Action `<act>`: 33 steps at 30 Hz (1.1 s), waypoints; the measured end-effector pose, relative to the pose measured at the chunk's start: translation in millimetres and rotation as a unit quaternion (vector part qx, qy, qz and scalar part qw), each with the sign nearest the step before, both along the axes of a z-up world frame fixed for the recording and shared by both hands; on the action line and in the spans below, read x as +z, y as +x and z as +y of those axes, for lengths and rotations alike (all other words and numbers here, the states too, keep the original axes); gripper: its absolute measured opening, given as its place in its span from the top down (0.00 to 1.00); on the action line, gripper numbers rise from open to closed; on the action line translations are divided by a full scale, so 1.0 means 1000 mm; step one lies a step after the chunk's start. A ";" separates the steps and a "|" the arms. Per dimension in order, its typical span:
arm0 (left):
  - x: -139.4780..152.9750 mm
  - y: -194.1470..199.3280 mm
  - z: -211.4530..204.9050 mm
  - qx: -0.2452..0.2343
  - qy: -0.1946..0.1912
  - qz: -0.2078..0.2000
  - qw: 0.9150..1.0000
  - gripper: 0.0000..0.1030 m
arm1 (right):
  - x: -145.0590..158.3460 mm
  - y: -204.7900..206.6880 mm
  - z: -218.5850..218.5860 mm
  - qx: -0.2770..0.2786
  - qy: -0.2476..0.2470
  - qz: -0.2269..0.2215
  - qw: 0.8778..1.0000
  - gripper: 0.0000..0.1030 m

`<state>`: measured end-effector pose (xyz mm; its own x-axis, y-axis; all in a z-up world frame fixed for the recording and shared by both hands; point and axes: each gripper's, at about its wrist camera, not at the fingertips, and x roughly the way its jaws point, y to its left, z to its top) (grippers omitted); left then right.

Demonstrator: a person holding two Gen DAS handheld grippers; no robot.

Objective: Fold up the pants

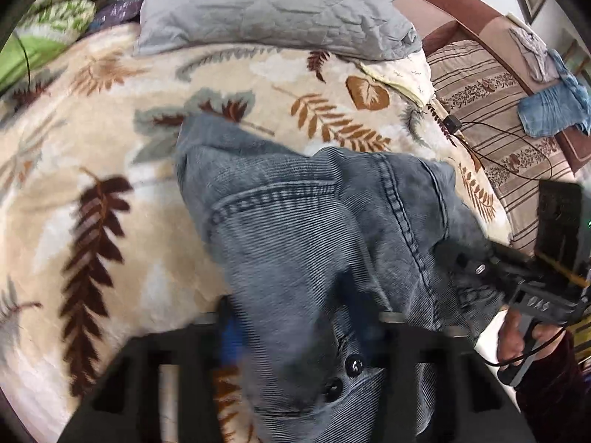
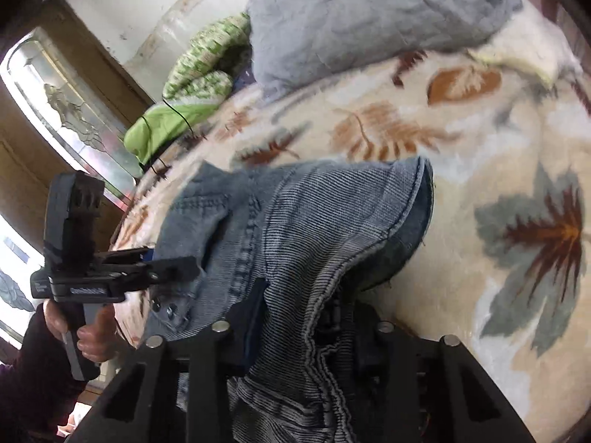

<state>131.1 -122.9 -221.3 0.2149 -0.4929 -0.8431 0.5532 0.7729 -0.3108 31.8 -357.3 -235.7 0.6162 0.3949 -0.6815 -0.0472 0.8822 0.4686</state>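
**Denim Pants Held Up Between Two Grippers Over the Bed**

A leaf-patterned blanket (image 1: 110,147) covered the bed, with a grey pillow (image 1: 273,3) at its far end and a green quilt (image 2: 207,70) bundled beside it. A striped couch (image 1: 491,110) stood alongside, a thin black cable (image 1: 491,136) trailing across it.

The pants (image 1: 314,229), grey-blue ribbed denim, hung bunched above the blanket. The left gripper (image 2: 184,267) was closed on the fabric near the dark buttons (image 1: 345,374), cloth draping over its fingers. The right gripper (image 1: 448,254) was likewise clamped on the cloth at the opposite edge, beside a stitched seam. The denim spanned the gap between them, hiding most of both jaws.
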 end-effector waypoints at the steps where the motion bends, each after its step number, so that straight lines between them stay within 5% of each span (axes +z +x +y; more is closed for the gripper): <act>1: 0.004 0.004 0.000 -0.002 -0.005 -0.002 1.000 0.65 | 0.007 0.002 0.001 0.001 -0.001 -0.011 1.000 0.63; 9: 0.043 0.066 -0.005 0.023 0.005 -0.068 0.997 0.68 | 0.043 0.064 0.005 -0.004 -0.017 -0.069 0.997 0.64; 13: 0.015 0.110 -0.006 0.053 0.056 -0.054 0.996 0.65 | 0.022 0.112 0.004 -0.005 -0.007 -0.040 0.999 0.64; 15: -0.012 0.125 -0.005 0.076 0.101 -0.040 0.991 0.54 | -0.011 0.139 0.006 -0.018 -0.024 0.018 0.999 0.56; 17: -0.021 0.125 -0.002 0.088 0.111 -0.046 0.989 0.48 | -0.037 0.150 0.006 -0.032 -0.033 0.066 0.997 0.34; 22: 0.017 0.092 0.004 0.121 0.142 -0.134 0.973 0.31 | -0.019 0.122 -0.001 -0.061 -0.038 0.025 0.997 0.32; 33: 0.128 -0.024 0.042 0.202 0.131 -0.280 0.929 0.12 | 0.117 -0.006 0.035 -0.079 -0.101 -0.132 0.983 0.32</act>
